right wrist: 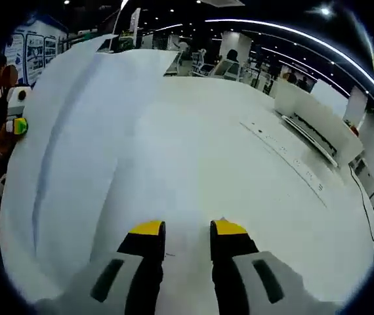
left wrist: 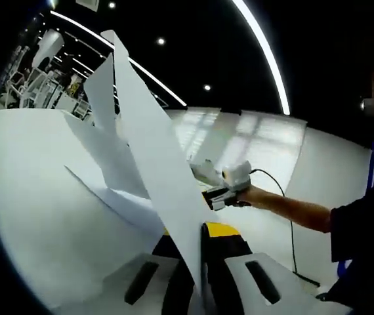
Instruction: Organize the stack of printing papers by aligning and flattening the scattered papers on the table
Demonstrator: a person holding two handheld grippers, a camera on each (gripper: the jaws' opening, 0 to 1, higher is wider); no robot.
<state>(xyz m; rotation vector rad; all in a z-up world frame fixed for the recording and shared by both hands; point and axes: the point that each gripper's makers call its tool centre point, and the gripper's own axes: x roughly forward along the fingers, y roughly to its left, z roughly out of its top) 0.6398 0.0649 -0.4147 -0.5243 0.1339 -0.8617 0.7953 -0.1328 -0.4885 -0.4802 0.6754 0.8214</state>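
In the left gripper view, the left gripper (left wrist: 197, 252) has its two fingers squeezed tight on the bottom edge of the papers (left wrist: 147, 151). The papers are plain white sheets. They stand up tall from between the fingers and lean away up to the left. They are not lined up. One long sheet goes up to a point near the top, and another sheet pokes out behind it to the left. More sheets fan out low down on the left side, curving toward the white counter (left wrist: 36, 197). Just past the fingers on the right, a hand (left wrist: 249, 195) holds the right gripper (left wrist: 203, 174) against the far edge of the papers. A black cable runs from it down to the counter.

In the right gripper view, the right gripper (right wrist: 188, 233) has its yellow-tipped fingers a little apart. A white sheet (right wrist: 88, 151) lies wide and smooth ahead of the fingers and to their left. I cannot tell if the fingers hold it. A white printer (right wrist: 315, 121) sits far off to the right of the fingers
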